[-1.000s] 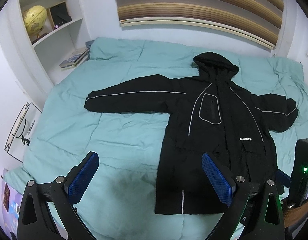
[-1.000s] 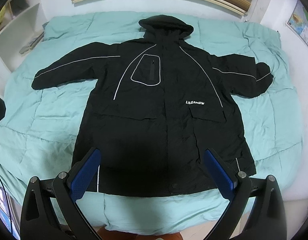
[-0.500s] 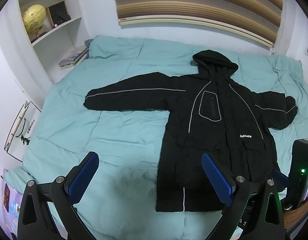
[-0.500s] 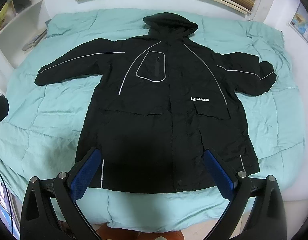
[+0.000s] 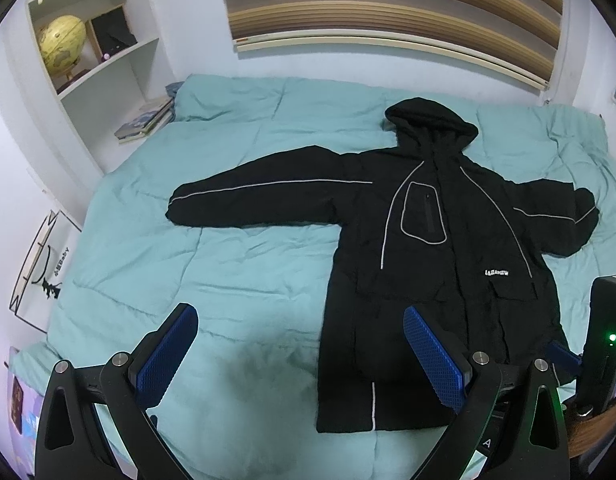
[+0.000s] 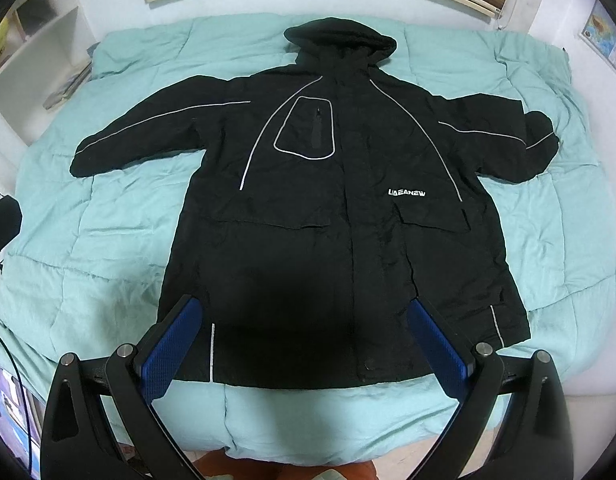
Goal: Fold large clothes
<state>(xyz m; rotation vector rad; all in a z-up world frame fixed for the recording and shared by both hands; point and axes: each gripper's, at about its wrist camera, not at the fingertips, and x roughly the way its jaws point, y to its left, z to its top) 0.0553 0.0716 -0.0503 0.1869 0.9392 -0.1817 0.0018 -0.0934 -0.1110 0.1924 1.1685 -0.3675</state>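
A large black hooded coat (image 6: 340, 200) with white piping lies flat, front up, on a teal quilt (image 6: 107, 216), both sleeves spread out and hood at the far end. In the left wrist view the coat (image 5: 428, 248) lies to the right. My left gripper (image 5: 299, 320) is open and empty, above the quilt left of the coat's hem. My right gripper (image 6: 303, 312) is open and empty, above the coat's lower part near the hem. The right gripper's body (image 5: 604, 340) shows at the right edge of the left wrist view.
A white bookshelf (image 5: 91, 64) with a globe (image 5: 61, 42) and books stands left of the bed. A striped blind (image 5: 388, 12) hangs on the far wall. A white paper bag (image 5: 39, 264) stands by the bed's left side. The bed's front edge (image 6: 308, 432) is below my right gripper.
Both views have shifted slightly: the coat sits a little lower and nearer in the right wrist view. Both grippers stay open and empty; the coat has not moved.
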